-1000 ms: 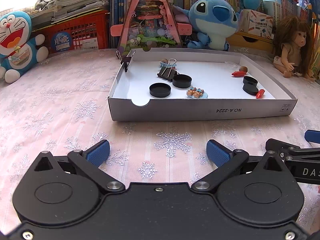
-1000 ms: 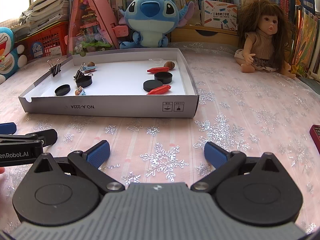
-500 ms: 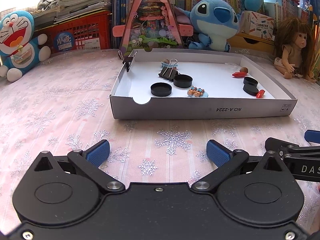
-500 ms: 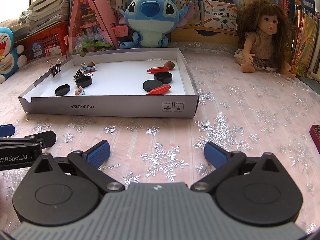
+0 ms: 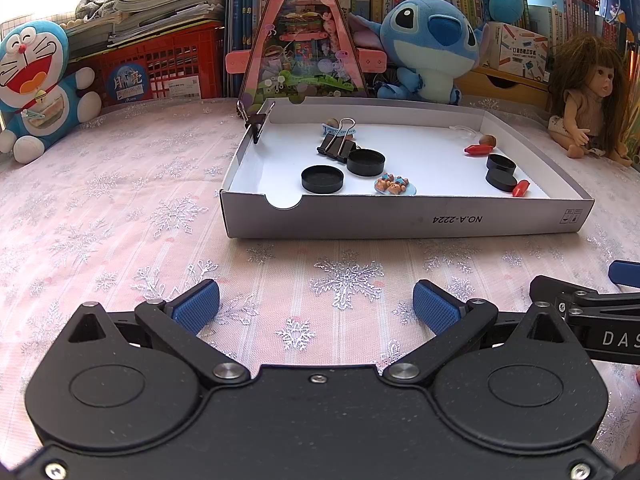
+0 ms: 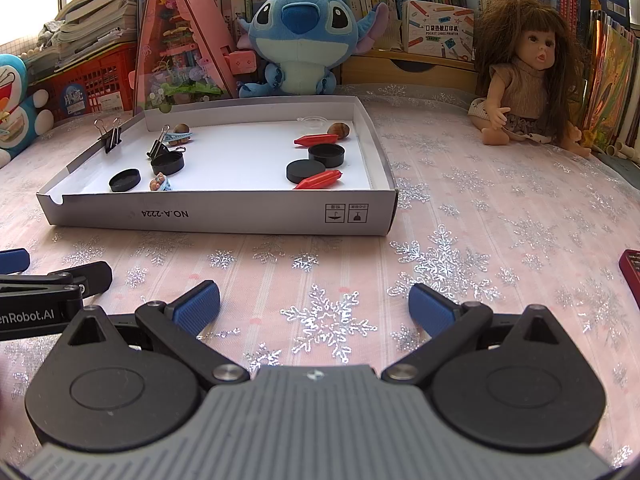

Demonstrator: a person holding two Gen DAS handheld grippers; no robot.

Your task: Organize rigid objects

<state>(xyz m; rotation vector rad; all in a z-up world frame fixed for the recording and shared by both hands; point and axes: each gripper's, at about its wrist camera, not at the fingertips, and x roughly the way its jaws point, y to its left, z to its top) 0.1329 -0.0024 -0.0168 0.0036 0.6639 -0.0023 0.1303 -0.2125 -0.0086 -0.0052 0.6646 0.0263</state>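
Observation:
A shallow white cardboard box (image 5: 400,220) (image 6: 224,216) lies on the snowflake tablecloth. Inside it are black round lids (image 5: 322,179) (image 6: 305,171), a black binder clip (image 5: 337,146) (image 6: 159,147), red spindle-shaped pieces (image 5: 521,188) (image 6: 319,179), a brown nut (image 5: 489,141) (image 6: 338,130) and a small bear charm (image 5: 394,185) (image 6: 160,182). Another binder clip (image 5: 255,120) (image 6: 110,136) grips the box's left wall. My left gripper (image 5: 316,308) is open and holds nothing, short of the box's front wall. My right gripper (image 6: 314,306) is also open with nothing in it, to the box's front right.
Behind the box stand a Stitch plush (image 5: 430,48) (image 6: 300,40), a pink triangular toy house (image 5: 304,36), a Doraemon plush (image 5: 32,80), a red crate (image 5: 160,68) and bookshelves. A doll (image 6: 528,88) sits at the back right. A dark red object (image 6: 630,268) lies at the far right.
The left wrist view has shifted slightly, with the box drifting a little rightward. The right gripper has barely moved. Both stay open.

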